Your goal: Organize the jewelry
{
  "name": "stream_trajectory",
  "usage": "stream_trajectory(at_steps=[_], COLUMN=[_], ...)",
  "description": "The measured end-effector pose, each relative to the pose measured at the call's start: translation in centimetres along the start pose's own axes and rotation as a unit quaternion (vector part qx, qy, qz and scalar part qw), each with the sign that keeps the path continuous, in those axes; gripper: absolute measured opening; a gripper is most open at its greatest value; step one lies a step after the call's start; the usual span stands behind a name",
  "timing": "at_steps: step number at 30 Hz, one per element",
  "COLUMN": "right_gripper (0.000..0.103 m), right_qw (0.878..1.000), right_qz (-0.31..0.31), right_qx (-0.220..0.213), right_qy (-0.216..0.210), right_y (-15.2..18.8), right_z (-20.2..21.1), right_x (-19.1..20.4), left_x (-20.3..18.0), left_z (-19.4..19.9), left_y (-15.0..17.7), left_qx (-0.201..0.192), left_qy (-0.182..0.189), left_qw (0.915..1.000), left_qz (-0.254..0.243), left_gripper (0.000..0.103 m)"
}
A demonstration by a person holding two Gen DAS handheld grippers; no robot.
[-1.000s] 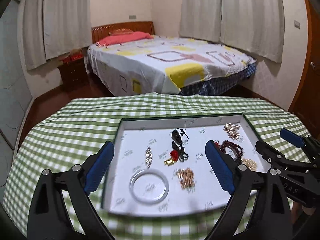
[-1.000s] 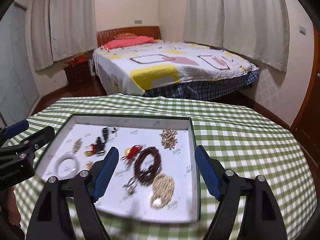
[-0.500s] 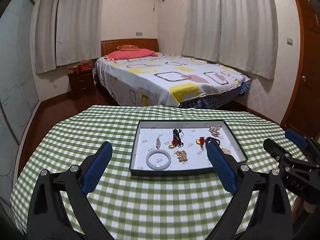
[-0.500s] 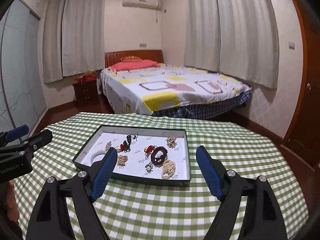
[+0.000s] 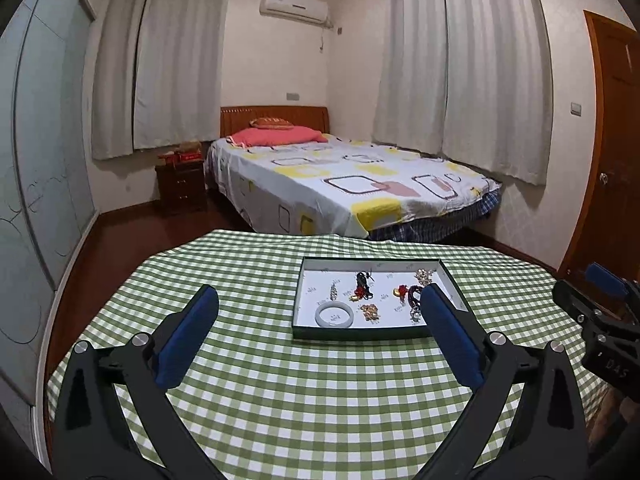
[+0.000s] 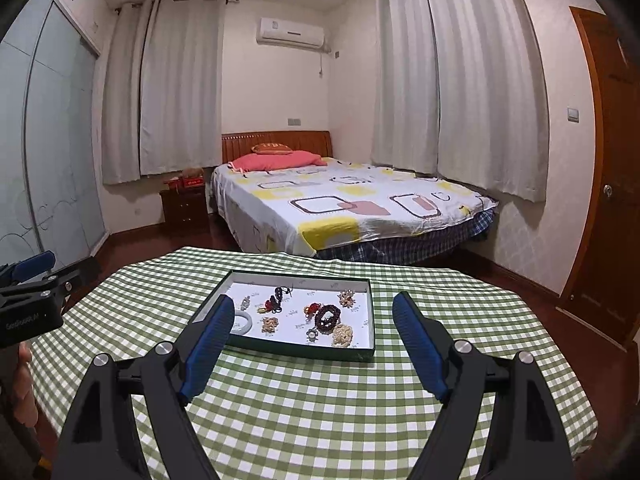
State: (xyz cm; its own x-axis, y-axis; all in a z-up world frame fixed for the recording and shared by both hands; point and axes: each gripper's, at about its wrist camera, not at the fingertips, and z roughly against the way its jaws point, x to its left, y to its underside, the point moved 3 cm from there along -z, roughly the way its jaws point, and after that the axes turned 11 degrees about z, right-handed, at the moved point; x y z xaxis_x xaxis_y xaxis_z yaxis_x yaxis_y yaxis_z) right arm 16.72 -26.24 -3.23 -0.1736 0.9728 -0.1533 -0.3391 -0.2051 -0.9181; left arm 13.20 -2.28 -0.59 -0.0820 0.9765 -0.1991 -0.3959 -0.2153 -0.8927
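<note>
A dark green tray (image 5: 360, 334) with a white floor sits on the checked table; it also shows in the right wrist view (image 6: 300, 347). In it lie a pale bangle (image 5: 335, 314), a dark bead bracelet (image 6: 327, 318), a pearl-coloured chain pile (image 6: 342, 334), a gold piece (image 5: 370, 312), a red-and-black cord charm (image 5: 362, 285) and other small pieces. My left gripper (image 5: 318, 304) is open and empty, held back above the table. My right gripper (image 6: 313, 312) is open and empty, also short of the tray.
The green-checked tablecloth (image 5: 320, 380) covers a round table. Behind it stand a bed (image 5: 344, 184), a nightstand (image 5: 180, 188), curtains and a wooden door (image 5: 612, 160). The right gripper shows at the left view's right edge (image 5: 600, 316); the left gripper at the right view's left edge (image 6: 32, 292).
Both grippers have pulled back and up from just over the tray. The tray now looks small and farther away. Both stay open and empty.
</note>
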Motion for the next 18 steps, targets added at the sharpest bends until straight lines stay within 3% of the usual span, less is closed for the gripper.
stream_trajectory(at_steps=[18], right_gripper=[0.079], right_qw=[1.0], right_qz=[-0.001], right_qx=[-0.012], right_qy=[0.007], right_y=[0.1], right_z=[2.6], right_x=[0.2], left_x=[0.4], left_z=[3.6], left_y=[0.0], left_qx=[-0.023], left_qy=[0.004], left_qw=[0.9997], left_qz=[0.0], left_gripper=[0.098])
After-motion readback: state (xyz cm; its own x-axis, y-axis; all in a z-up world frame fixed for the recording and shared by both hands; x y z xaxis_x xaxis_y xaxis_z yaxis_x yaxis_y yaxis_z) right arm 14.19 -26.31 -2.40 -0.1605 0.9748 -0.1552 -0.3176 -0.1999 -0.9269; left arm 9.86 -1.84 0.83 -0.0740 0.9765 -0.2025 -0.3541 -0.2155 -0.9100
